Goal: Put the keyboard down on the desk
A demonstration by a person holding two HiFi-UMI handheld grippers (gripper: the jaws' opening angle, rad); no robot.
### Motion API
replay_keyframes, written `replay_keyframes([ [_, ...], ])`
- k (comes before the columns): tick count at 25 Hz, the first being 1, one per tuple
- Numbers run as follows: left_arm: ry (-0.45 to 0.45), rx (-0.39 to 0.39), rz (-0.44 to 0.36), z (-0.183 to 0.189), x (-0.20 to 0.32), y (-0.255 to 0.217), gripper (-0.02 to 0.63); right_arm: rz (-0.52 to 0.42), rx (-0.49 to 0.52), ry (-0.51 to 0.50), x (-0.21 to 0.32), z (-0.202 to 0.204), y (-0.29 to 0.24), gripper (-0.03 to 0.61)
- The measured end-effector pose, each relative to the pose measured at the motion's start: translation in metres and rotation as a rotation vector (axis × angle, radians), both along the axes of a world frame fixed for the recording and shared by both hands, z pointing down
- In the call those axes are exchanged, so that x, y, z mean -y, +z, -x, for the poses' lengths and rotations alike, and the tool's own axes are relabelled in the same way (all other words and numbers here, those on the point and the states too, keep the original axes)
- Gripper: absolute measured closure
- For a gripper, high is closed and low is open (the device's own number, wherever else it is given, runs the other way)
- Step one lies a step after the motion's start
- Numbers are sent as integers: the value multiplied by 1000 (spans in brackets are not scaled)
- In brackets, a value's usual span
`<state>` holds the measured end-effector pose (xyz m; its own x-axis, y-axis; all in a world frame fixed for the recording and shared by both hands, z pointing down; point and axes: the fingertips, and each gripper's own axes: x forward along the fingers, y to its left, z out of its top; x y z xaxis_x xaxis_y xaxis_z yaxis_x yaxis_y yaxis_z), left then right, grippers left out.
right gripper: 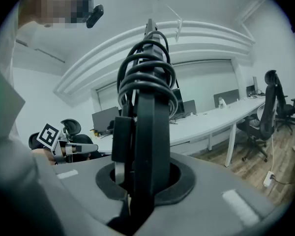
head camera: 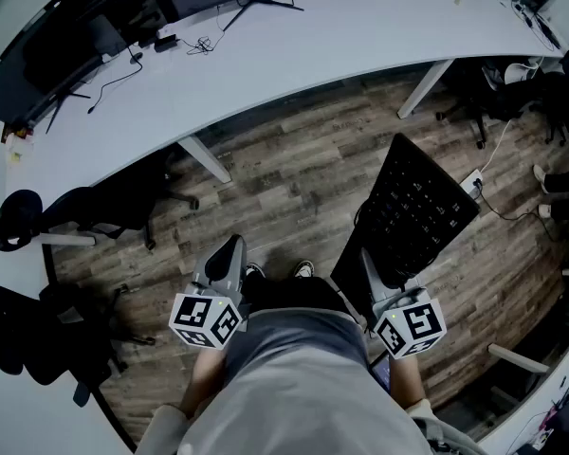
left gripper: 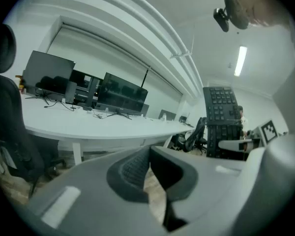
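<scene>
While upright, keyboard (head camera: 419,207) edge-on between right gripper (head camera: 377,278) jaws

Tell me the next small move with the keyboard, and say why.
Probably carry the keyboard forward toward the desk. The right gripper is clamped on its near end, and it hangs tilted over the wood floor, short of the white desk top. The left gripper is shut and empty, so it plays no part yet.

Left claw (head camera: 231,247) closed, empty; right claw (head camera: 370,262) clamped, low.
</scene>
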<state>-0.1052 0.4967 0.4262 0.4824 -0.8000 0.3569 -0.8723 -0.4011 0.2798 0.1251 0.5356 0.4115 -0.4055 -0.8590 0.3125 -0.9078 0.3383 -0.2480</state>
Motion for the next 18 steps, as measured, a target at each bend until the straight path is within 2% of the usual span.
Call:
replay_keyframes([
  [6, 25, 0, 13, -13, 5, 4, 614, 9, 7, 11, 2, -8, 5, 506],
  [11, 61, 37, 27, -28, 2, 5, 614, 6, 29, 0, 2, -14, 6, 506],
  [18, 73, 45, 49, -32, 6, 8, 614, -2, 54, 1, 13, -18, 4, 506],
])
